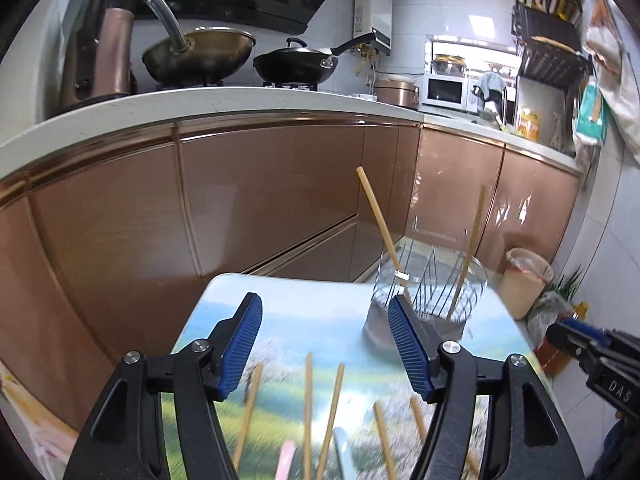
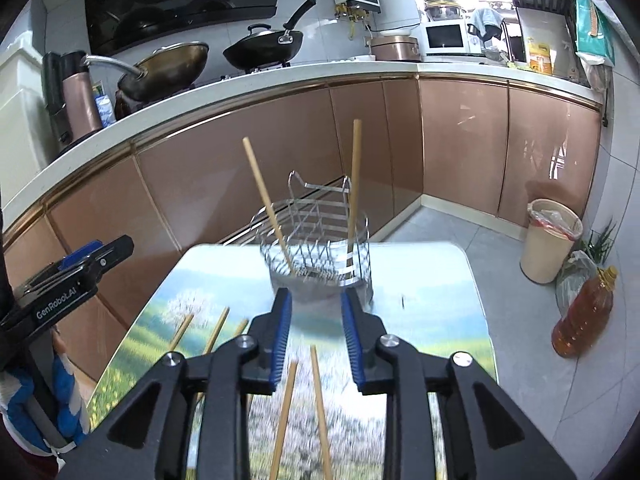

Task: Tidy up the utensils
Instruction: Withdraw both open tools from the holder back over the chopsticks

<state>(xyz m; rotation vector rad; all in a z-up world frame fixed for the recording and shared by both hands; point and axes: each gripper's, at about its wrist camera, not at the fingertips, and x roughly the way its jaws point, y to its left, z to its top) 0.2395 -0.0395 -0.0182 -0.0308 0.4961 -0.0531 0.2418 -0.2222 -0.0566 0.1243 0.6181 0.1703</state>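
Chopsticks [image 2: 316,408] lie loose on the counter [image 2: 440,292] beneath our right gripper [image 2: 316,336], whose jaws gape with nothing between them. Ahead of it stands the wire holder [image 2: 316,248] with two chopsticks leaning inside. Our left gripper [image 1: 326,348] is likewise spread wide and empty, more chopsticks [image 1: 308,408] below it.

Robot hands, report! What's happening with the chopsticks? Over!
Left gripper open, empty. Right gripper open, empty. Two chopsticks standing in wire holder, more loose on table. Nothing blocking.
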